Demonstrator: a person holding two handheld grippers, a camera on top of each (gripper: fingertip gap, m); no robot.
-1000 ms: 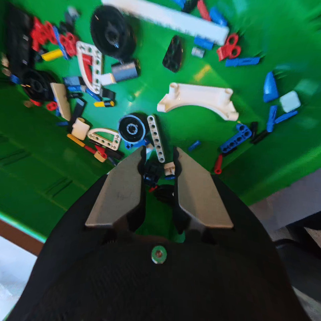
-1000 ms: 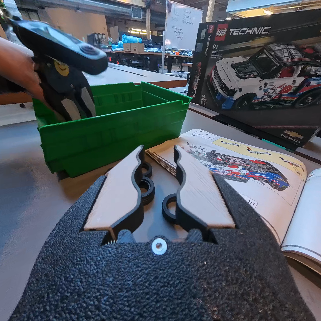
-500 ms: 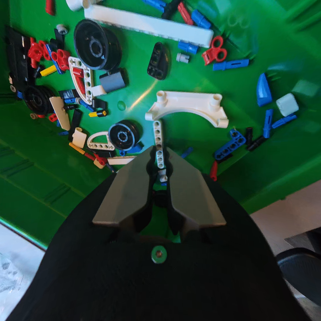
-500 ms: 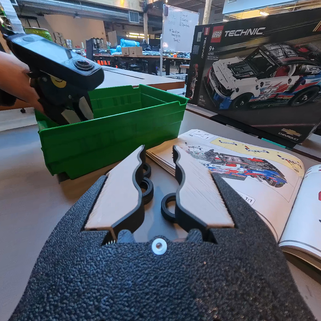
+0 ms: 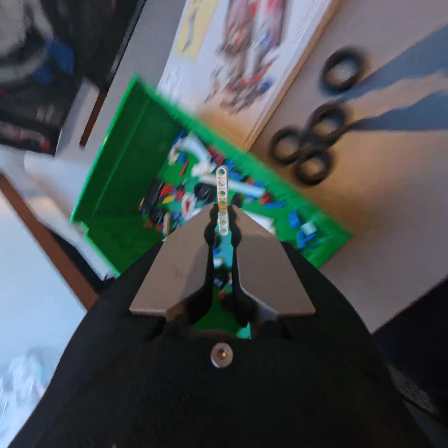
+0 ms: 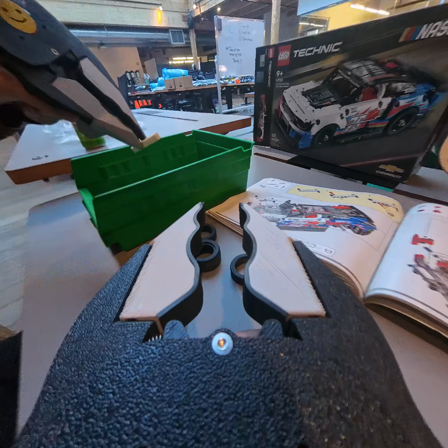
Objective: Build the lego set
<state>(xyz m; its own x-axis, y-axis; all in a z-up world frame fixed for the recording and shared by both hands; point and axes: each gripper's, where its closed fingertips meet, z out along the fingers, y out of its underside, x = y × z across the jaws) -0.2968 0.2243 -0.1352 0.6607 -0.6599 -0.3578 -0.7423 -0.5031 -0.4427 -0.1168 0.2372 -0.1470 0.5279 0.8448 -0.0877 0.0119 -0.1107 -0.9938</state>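
Observation:
My left gripper (image 5: 222,209) is shut on a white lego beam with holes (image 5: 221,191) and holds it high above the green bin (image 5: 116,155) of loose lego parts. In the right wrist view the left gripper (image 6: 139,143) hangs over the bin's far rim (image 6: 169,167) with the beam's end (image 6: 150,140) sticking out. My right gripper (image 6: 221,208) is open and empty, low over the table, in front of the bin. Black rubber tyres (image 6: 209,254) lie just past its fingers and also show in the left wrist view (image 5: 312,167).
An open instruction booklet (image 6: 322,218) lies right of the bin. The lego set box (image 6: 349,97) stands behind it. The grey table (image 6: 55,254) extends left of the right gripper. Another table (image 6: 48,150) stands behind the bin. Spacing between my two grippers at the tips: around 20 cm.
My left gripper closed on the white beam in the bin and lifted it up and out, well above the bin. The right gripper has stayed about where it was.

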